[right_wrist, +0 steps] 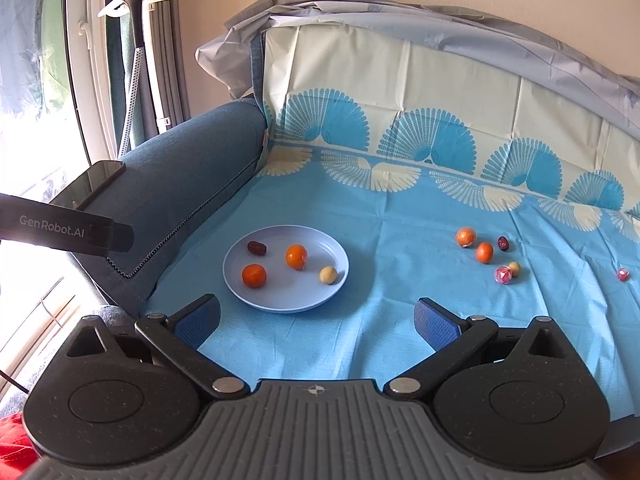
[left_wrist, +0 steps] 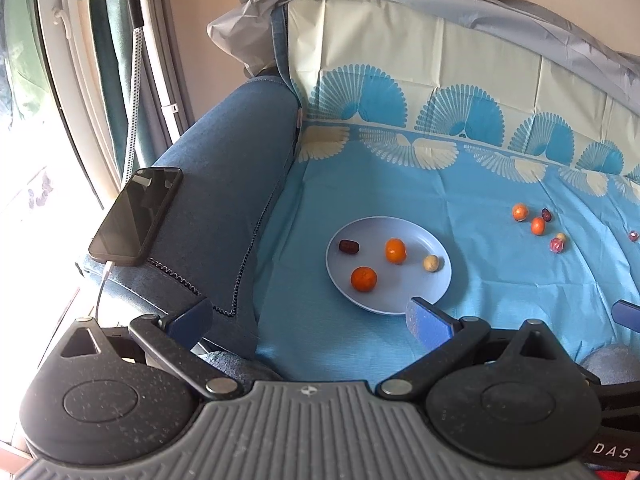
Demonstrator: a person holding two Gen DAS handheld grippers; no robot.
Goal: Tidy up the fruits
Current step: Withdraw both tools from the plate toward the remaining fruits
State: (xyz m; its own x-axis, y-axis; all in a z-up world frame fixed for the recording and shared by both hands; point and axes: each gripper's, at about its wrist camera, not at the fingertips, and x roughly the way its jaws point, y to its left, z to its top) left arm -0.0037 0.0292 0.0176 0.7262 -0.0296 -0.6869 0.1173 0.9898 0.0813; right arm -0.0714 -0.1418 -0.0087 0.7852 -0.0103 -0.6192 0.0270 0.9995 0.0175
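At far left, a dark phone (left_wrist: 135, 216) lay on the blue sofa armrest (left_wrist: 224, 184), with a white cable at its near end. The left tongs (left_wrist: 308, 316) hung spread wide and empty, one blue pad over the armrest edge and the other just at the near rim of the plate (left_wrist: 438, 280). The right tongs (right_wrist: 318, 322) were likewise spread apart and empty, poised above the blue patterned cloth (right_wrist: 384, 320) near the plate's front edge. The pale blue plate sat on the cloth beside the armrest and held four items, apart from one another: a dark red date (right_wrist: 256, 247) at the back left, a near orange (right_wrist: 254, 275) at the front left, a second orange (right_wrist: 296, 256) near the centre, and a pale yellowish round fruit (right_wrist: 327, 275) at the right. Well to the right of the plate, loose on the cloth, lay a small cluster: a third orange (right_wrist: 466, 237), a fourth orange (right_wrist: 485, 252) just beside it, another dark date (right_wrist: 503, 243), a second pale round fruit (right_wrist: 514, 268), and a pink wrapped piece (right_wrist: 503, 275) touching it or nearly so. A further pink piece (right_wrist: 623, 274) lay alone at the far right. The cloth ran up the sofa back, under a grey cover (right_wrist: 440, 28).
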